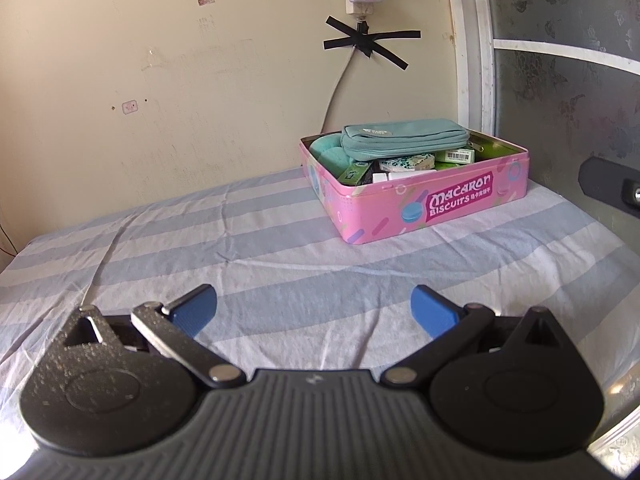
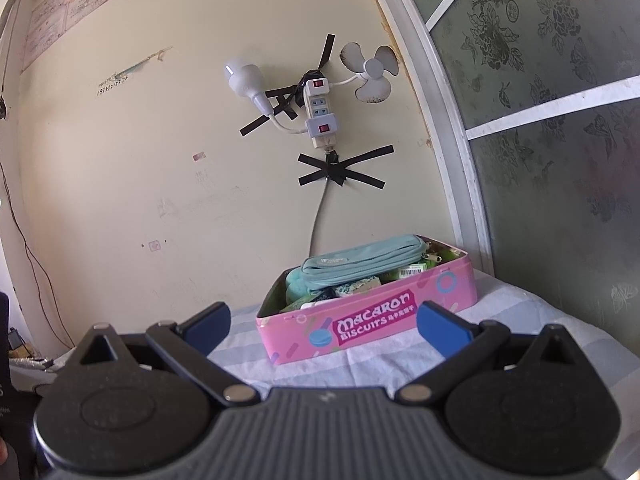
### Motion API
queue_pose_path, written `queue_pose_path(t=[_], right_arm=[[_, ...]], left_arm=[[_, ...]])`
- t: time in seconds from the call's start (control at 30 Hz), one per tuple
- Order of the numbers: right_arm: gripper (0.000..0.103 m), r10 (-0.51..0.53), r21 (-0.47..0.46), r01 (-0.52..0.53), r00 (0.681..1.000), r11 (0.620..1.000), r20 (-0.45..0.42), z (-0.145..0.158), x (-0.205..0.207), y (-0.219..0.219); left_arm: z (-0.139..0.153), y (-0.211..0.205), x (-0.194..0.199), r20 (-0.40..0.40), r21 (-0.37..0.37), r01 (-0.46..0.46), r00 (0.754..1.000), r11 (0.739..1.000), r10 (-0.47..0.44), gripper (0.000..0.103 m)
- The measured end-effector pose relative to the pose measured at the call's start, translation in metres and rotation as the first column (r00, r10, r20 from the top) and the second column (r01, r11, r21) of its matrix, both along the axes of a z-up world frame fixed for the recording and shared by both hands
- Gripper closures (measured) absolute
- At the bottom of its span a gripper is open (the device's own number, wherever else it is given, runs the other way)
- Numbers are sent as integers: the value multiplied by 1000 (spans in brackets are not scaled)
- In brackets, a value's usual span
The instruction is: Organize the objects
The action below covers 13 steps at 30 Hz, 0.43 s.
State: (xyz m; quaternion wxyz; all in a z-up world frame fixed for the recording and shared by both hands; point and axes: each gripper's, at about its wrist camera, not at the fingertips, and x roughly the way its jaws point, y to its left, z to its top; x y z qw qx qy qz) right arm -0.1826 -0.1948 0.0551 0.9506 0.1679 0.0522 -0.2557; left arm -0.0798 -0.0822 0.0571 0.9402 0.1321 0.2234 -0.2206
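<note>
Items are sitting piled in the pink biscuit tin (image 1: 416,196), a teal pouch (image 1: 404,138) lying on top, the tin resting on the striped sheet (image 1: 240,240) near the wall. Left hand-held gripper (image 1: 314,312) and right hand-held gripper (image 2: 322,326) are both hovering wide apart and empty, probably lining up on the tin.

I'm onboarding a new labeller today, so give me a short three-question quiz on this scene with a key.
1. True or false: the left gripper holds the teal pouch.
2. What lies topmost in the pink biscuit tin: A) pouch B) bulb C) fan?
3. What covers the surface under the tin?

Key: 1. False; both it and the right gripper are open and empty. 2. A. 3. A striped blue and white sheet.
</note>
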Motion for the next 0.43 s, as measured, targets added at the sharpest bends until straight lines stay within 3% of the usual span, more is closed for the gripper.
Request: queue_pose_path(t=[0.43], right_arm=[[0, -2, 2, 2, 1000, 1000, -7, -2, 0, 1]], left_arm=[[-4, -1, 3, -24, -1, 11, 1000, 1000, -11, 0]])
